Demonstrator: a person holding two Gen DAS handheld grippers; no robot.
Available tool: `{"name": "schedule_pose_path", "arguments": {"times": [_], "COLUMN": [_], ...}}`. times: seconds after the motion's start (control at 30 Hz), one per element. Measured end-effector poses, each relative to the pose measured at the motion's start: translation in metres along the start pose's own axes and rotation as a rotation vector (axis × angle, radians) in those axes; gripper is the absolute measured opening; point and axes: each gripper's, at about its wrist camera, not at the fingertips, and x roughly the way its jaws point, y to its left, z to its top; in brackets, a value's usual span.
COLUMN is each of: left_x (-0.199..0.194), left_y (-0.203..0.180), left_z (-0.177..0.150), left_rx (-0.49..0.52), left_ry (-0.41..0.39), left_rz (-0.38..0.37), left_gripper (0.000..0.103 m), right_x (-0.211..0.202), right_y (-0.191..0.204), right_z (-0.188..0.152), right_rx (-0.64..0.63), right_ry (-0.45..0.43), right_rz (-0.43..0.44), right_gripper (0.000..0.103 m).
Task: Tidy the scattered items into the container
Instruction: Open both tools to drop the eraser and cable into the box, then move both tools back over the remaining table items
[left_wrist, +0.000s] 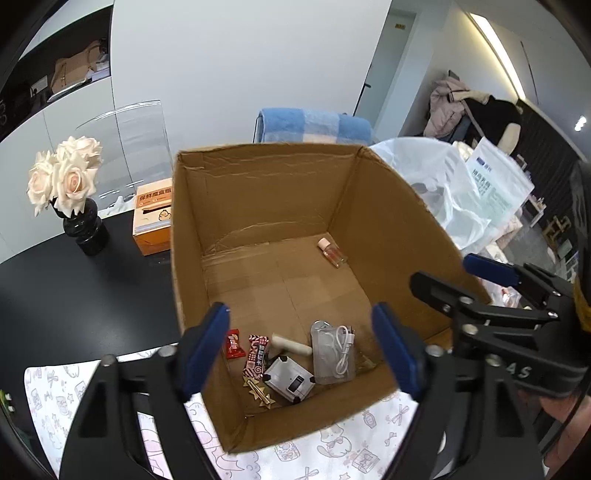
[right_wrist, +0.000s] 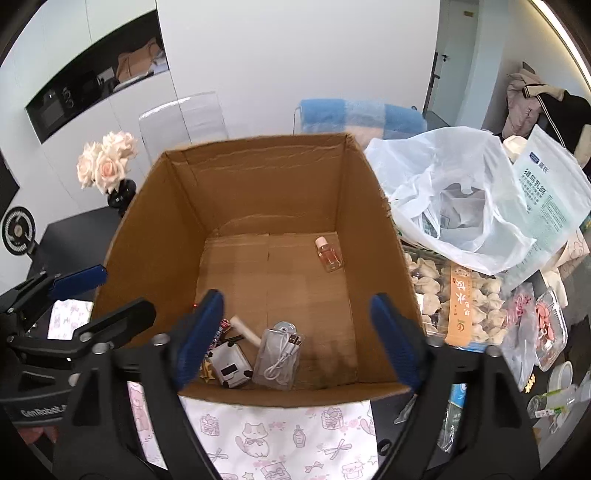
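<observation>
An open cardboard box (left_wrist: 391, 221) (right_wrist: 369, 206) stands on a patterned cloth (right_wrist: 280, 435). Inside lie a small pink-capped bottle (left_wrist: 332, 253) (right_wrist: 328, 254), a clear pouch with a white cable (left_wrist: 334, 350) (right_wrist: 279, 356), a white device (left_wrist: 290, 380) (right_wrist: 232, 363), a cream cylinder (left_wrist: 290, 345), two candies (left_wrist: 243, 349) and a gold star clip (left_wrist: 258, 393). My left gripper (left_wrist: 301, 350) (right_wrist: 99, 297) hovers open over the box's near left side, holding nothing. To its right, my right gripper (right_wrist: 299, 339) (left_wrist: 461, 280) hangs open and empty above the front edge.
A vase of pale roses (left_wrist: 70, 192) and an orange carton (left_wrist: 153, 218) stand left of the box. On the right lie a white plastic bag (right_wrist: 443, 195), a dumpling tray (right_wrist: 461, 306), a tub of pink clips (right_wrist: 546, 332), a tape roll (right_wrist: 561, 373) and a bottle (right_wrist: 554, 402).
</observation>
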Motion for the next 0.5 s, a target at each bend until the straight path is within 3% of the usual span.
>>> {"name": "schedule_pose_path", "arguments": {"times": [0.27,0.5], "left_x": [-0.043,-0.084], "left_y": [0.016,0.058], "left_z": [-0.009,-0.031], "left_rx": [0.002,-0.019], "left_ry": [-0.050,-0.089], "left_rz": [0.001,0.026], "left_gripper": [0.081,0.081], "right_x": [-0.036,-0.055], "right_y": [0.037,0.095], "right_z": [-0.004,-0.017], "right_rx": [-0.031,-0.081], "right_ry": [-0.061,-0.091], "right_rz": [0.016,0.055], "right_gripper": [0.087,0.087]}}
